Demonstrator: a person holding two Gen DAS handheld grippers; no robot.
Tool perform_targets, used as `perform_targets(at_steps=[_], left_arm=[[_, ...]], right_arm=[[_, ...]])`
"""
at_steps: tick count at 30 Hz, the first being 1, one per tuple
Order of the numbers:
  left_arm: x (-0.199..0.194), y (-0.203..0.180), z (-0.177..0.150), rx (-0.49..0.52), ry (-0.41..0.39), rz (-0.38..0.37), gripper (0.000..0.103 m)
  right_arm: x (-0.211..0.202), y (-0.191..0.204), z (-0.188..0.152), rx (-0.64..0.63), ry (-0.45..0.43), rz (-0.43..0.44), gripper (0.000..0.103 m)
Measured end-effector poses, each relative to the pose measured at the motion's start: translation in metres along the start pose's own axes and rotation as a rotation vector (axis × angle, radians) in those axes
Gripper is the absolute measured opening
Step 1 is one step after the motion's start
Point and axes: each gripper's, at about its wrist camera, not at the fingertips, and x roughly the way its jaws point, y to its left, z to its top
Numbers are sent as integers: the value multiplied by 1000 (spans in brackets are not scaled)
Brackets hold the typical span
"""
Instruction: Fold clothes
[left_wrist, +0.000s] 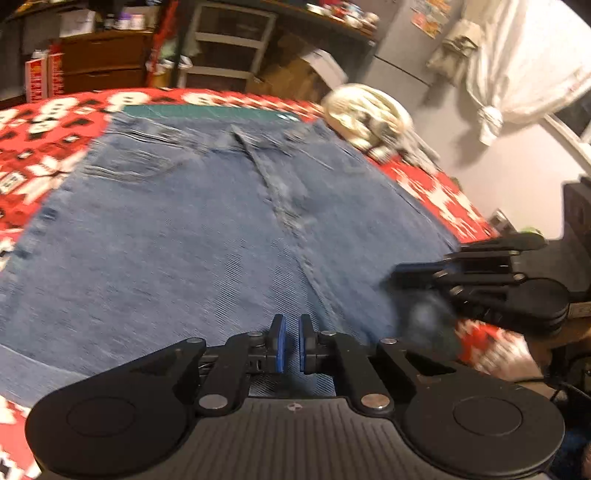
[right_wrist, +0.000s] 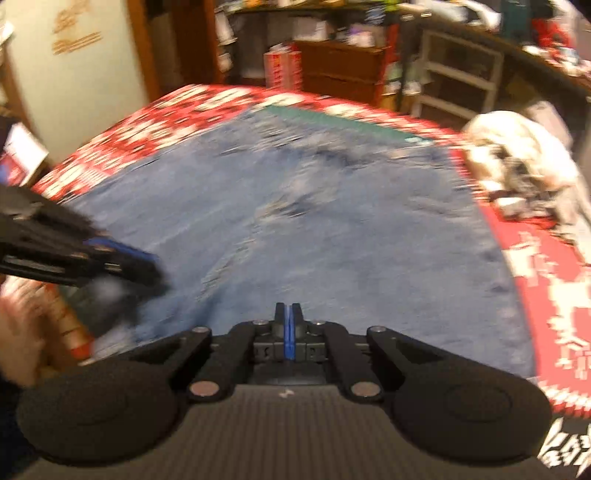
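Observation:
Blue jeans (left_wrist: 192, 229) lie spread flat over a table with a red and white patterned cloth (left_wrist: 40, 140). My left gripper (left_wrist: 292, 325) hovers over their near edge, its blue pads a narrow gap apart with denim showing through the gap. My right gripper (left_wrist: 397, 277) comes in from the right at the jeans' side edge, with a blurred dark blob under its tip. In the right wrist view the right gripper (right_wrist: 289, 314) has its pads pressed together over the jeans (right_wrist: 332, 221). There the left gripper (right_wrist: 147, 266) enters from the left, blurred.
A beige bundle of clothes (left_wrist: 365, 114) (right_wrist: 517, 155) sits at the table's far right corner. A green mat (left_wrist: 207, 110) peeks out beyond the jeans. Drawers and shelves (left_wrist: 229, 48) stand behind the table. A hand (right_wrist: 18, 332) shows at the lower left.

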Motion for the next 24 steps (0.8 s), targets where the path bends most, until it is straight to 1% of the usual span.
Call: perform_targets(at_steps=[2,6,10,15,17,20,23,24], left_arm=[[-1,7,-1,-10,-2,17,5],[-4,21,-2,-30,-5,52,5],[-7,34,-3,-49,-8,84,5],[-16,33,-12,-62,6,87,5],[-19,33,-13,-66,0,90,5],[-21,34,-5,-70,-36,90,5],[-10,30,9,-54,-57,61,5],[-4,28,14,-46,-50,61,5]], right_arm=[[4,-14,-1,24,0,-40,1],[3,-35,-13,92,2,-19,1],[-5,-31,-22,85,30,-15,2],[-18,-23,-32,82,52,3,2],[-20,-23,-31,88,44,4,4],[-19,-24,-25,99,29,-8,4],[-13,-25,-14,105,3,-14,4],[-10,-24,-9,108,-5,-9,4]])
